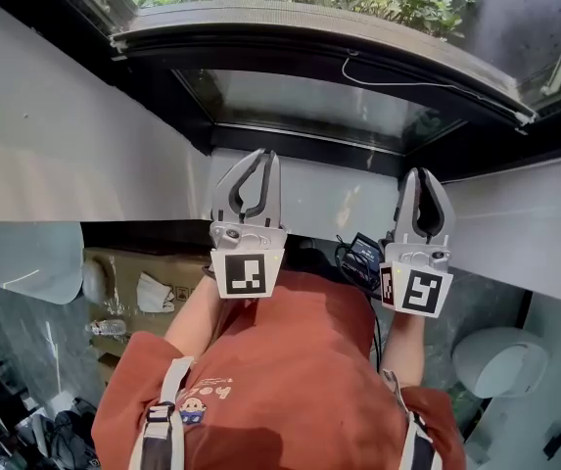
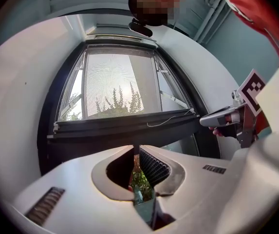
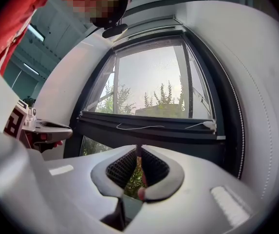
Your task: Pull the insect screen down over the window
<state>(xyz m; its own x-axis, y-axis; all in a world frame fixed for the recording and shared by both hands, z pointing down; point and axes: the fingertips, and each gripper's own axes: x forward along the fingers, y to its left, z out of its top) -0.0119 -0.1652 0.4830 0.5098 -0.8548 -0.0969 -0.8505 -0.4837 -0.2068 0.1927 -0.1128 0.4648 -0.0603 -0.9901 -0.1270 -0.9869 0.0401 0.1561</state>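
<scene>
Insect screen bar (image 2: 124, 126) hangs above both claws; left claw (image 2: 137, 148) and right claw (image 3: 138, 148) each pinched tip-to-tip, gripping nothing.

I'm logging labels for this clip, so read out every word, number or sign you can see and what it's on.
None reads clearly.
Small lettering on the red shirt, beside a cartoon figure: too blurred to read.
Print on the cardboard box: too small to read.
Square markers on the left cube and right cube: black-and-white patterns, not text.
</scene>
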